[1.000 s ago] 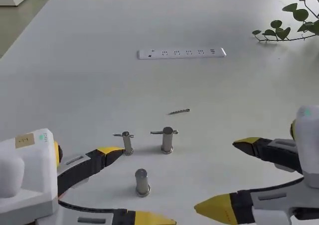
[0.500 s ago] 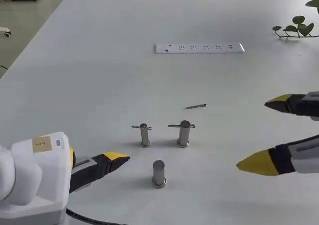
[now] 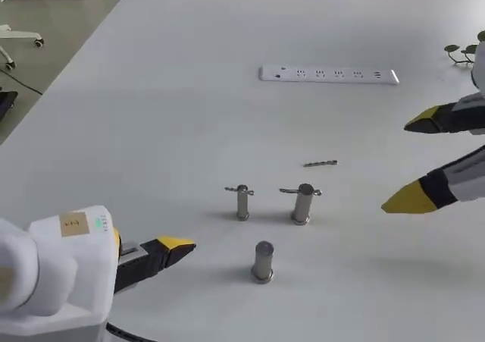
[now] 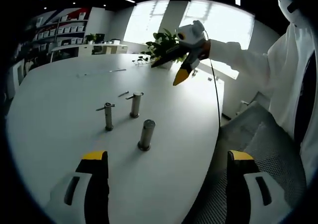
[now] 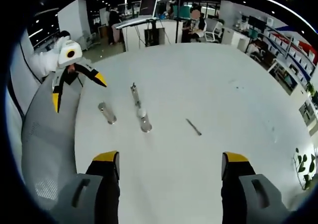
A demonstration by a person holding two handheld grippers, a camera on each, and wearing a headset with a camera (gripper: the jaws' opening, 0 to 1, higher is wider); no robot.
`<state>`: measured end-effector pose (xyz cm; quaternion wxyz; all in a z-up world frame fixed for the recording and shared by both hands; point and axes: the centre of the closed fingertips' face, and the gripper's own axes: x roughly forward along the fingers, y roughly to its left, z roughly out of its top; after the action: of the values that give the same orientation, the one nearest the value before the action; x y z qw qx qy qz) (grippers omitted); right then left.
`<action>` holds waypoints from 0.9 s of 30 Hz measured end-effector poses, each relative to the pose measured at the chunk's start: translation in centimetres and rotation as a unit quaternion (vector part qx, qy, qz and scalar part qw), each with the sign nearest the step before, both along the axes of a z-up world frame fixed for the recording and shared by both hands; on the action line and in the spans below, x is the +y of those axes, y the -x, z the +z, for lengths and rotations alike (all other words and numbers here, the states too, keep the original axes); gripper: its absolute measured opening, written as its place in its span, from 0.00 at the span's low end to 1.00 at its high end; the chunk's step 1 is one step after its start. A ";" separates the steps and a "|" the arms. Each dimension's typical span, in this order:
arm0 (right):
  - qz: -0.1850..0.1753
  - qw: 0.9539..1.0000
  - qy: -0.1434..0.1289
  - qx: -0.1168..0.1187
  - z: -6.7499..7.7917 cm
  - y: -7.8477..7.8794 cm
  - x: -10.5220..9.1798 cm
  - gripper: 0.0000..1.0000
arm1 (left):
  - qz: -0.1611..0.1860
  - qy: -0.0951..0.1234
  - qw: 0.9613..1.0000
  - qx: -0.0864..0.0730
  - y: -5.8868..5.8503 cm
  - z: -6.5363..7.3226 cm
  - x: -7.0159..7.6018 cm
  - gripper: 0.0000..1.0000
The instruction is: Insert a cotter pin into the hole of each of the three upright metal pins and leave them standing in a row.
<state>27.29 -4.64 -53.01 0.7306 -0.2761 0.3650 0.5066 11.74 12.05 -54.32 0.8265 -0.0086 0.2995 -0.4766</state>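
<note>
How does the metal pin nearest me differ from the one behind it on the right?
The nearest pin has nothing through its top; the back right pin carries a cotter pin crosswise near its top. The nearest pin stands alone in front; the back right pin stands beside a thinner pin. Both stand upright on the white table.

In the head view, the right gripper [image 3: 394, 166] is cut off by the right edge, as is the plant [image 3: 453, 49] at upper right.
</note>
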 end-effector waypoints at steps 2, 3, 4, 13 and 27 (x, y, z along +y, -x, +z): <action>0.003 1.000 0.012 0.003 -0.8 -0.6 -0.2 0.80 | 0.001 0.002 1.000 0.000 0.1 0.1 0.1 0.99; 0.002 1.000 0.012 0.004 -1.3 -1.1 0.0 0.80 | 0.004 0.004 1.000 0.001 0.1 0.1 0.3 0.99; 0.005 1.000 0.013 0.009 -1.5 -1.2 0.1 0.79 | 0.009 0.005 1.000 0.001 0.0 0.1 0.4 0.99; 0.040 0.996 0.074 0.026 -4.5 -1.9 0.4 0.70 | 0.030 0.004 1.000 0.004 -0.2 -0.2 1.2 0.99; 0.092 0.988 0.121 0.029 -6.6 -2.7 1.7 0.43 | 0.043 0.009 0.999 -0.015 -0.4 0.3 1.5 0.99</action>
<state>30.00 -2.90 -59.60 0.6315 -0.3803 0.4176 0.5312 12.18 13.54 -54.00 0.8502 -0.0218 0.2825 -0.4438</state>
